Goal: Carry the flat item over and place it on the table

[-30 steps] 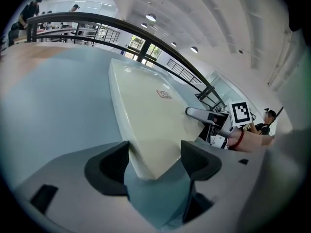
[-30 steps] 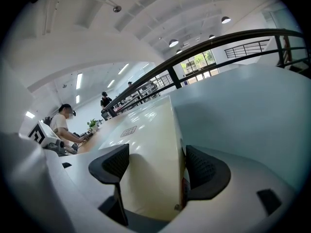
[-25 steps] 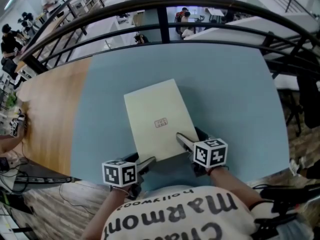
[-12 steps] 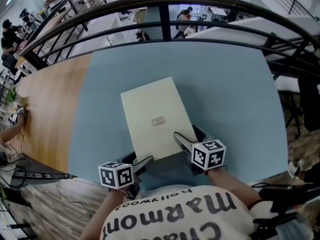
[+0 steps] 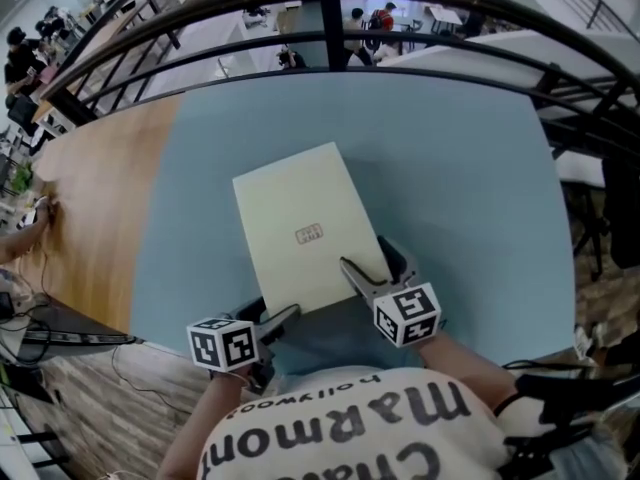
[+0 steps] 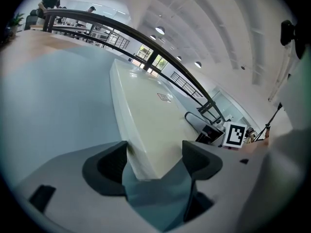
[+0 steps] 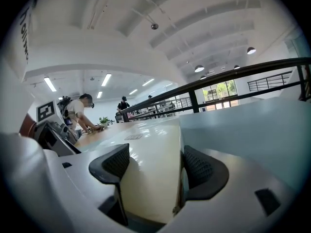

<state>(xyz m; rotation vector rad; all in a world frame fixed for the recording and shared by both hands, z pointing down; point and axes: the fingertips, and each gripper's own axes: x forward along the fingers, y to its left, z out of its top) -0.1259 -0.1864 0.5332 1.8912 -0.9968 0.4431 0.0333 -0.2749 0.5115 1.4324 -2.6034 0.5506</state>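
A flat cream box [image 5: 300, 223] with a small label lies on the blue table [image 5: 460, 168], its near edge close to the table's front edge. My left gripper [image 5: 275, 318] is at the box's near-left corner. Its jaws are opening: the corner of the box [image 6: 146, 125] sits between them, and the right pad [image 6: 201, 159] stands off it. My right gripper [image 5: 370, 265] holds the near-right corner. One finger [image 5: 358, 274] lies on top, and the box [image 7: 150, 169] fills the gap between its pads.
A wooden tabletop [image 5: 90, 218] adjoins the blue one on the left. A black railing [image 5: 330, 28] curves along the table's far edge, with a lower floor and people beyond. A person's hand [image 5: 20, 233] rests at the far left.
Both grippers and the box sit slightly further left and up in the view. The left gripper's jaws look a little wider.
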